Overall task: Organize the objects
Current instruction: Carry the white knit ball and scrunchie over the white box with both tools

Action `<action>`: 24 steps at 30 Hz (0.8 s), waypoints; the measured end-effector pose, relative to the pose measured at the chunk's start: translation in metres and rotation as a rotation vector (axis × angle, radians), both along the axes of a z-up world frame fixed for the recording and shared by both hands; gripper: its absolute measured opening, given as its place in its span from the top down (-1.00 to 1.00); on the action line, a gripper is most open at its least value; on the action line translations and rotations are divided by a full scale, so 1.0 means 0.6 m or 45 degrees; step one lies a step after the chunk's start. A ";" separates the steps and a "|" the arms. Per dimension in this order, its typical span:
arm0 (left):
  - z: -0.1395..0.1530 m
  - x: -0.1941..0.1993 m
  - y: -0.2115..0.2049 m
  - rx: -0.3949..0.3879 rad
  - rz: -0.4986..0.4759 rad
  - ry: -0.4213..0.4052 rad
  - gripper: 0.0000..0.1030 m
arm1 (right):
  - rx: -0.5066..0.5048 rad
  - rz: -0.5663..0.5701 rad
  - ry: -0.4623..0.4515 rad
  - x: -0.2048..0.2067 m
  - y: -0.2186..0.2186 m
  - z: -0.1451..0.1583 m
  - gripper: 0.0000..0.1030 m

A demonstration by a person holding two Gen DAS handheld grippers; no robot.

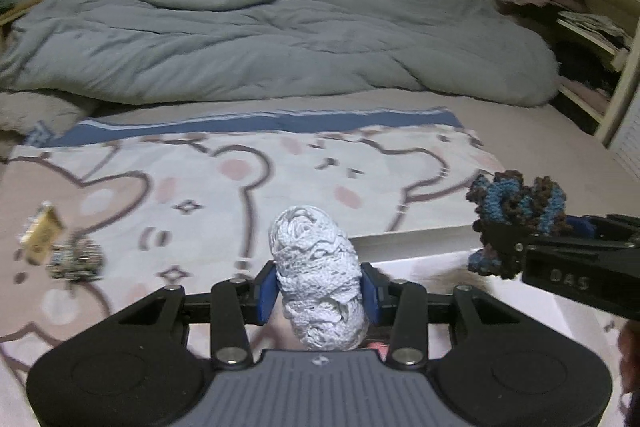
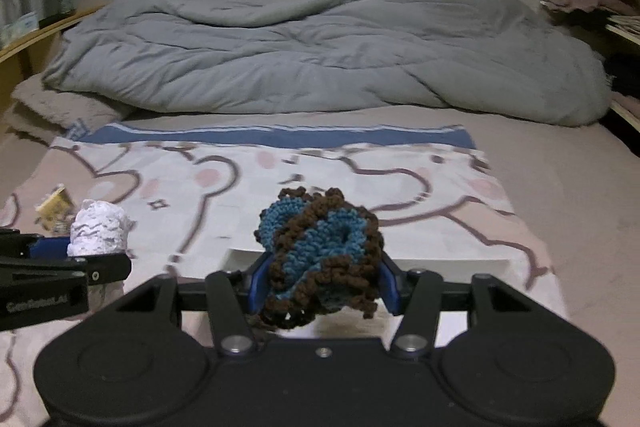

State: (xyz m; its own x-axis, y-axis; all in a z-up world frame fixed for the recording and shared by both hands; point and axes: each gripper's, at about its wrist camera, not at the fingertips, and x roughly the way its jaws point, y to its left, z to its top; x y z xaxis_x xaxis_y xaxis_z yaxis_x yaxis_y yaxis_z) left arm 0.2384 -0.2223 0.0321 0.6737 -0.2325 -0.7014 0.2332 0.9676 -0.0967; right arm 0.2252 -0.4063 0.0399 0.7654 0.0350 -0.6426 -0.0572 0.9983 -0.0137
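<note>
Left wrist view: the left claw (image 1: 319, 291) is closed partway on a white crocheted roll (image 1: 318, 279), its blue pads pressing both sides; the roll stands upright between them, held above the bed.
Right wrist view: the right claw (image 2: 324, 283) is closed partway on a blue and brown crocheted piece (image 2: 320, 251), bunched between its blue pads and also held above the bed.
Claws together: side by side, each visible at the edge of the other's view.
Cartoon bear blanket (image 2: 400, 195): spread flat on the bed beneath both claws, with a blue stripe along its far edge.
White box (image 2: 440, 261): only its rim shows, just past the right claw, lying on the blanket.
Small yellowish packet (image 1: 42, 235): on the blanket to the left, beside a dark speckled item (image 1: 74, 259); both are too blurred to identify.
Grey duvet (image 1: 280, 43): heaped across the far end of the bed.
Shelf unit (image 1: 592, 39): at the right, holding folded things.
</note>
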 end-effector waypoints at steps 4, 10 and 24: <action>-0.014 0.008 -0.053 -0.042 -0.061 0.028 0.16 | -0.014 -0.064 0.035 0.006 -0.053 -0.025 -0.06; -0.038 0.021 -0.116 -0.157 -0.163 0.094 0.16 | -0.045 -0.105 0.059 0.005 -0.119 -0.049 -0.06; -0.131 0.043 -0.259 -0.368 -0.366 0.294 0.17 | -0.171 -0.121 0.114 -0.013 -0.217 -0.095 -0.05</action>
State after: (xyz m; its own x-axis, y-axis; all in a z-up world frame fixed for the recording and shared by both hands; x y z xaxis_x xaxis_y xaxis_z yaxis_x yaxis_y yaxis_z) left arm 0.2640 -0.3778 -0.0463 0.3874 -0.5945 -0.7047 0.4284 0.7929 -0.4334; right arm 0.2176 -0.5364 -0.0171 0.7008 -0.1255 -0.7022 0.0306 0.9888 -0.1462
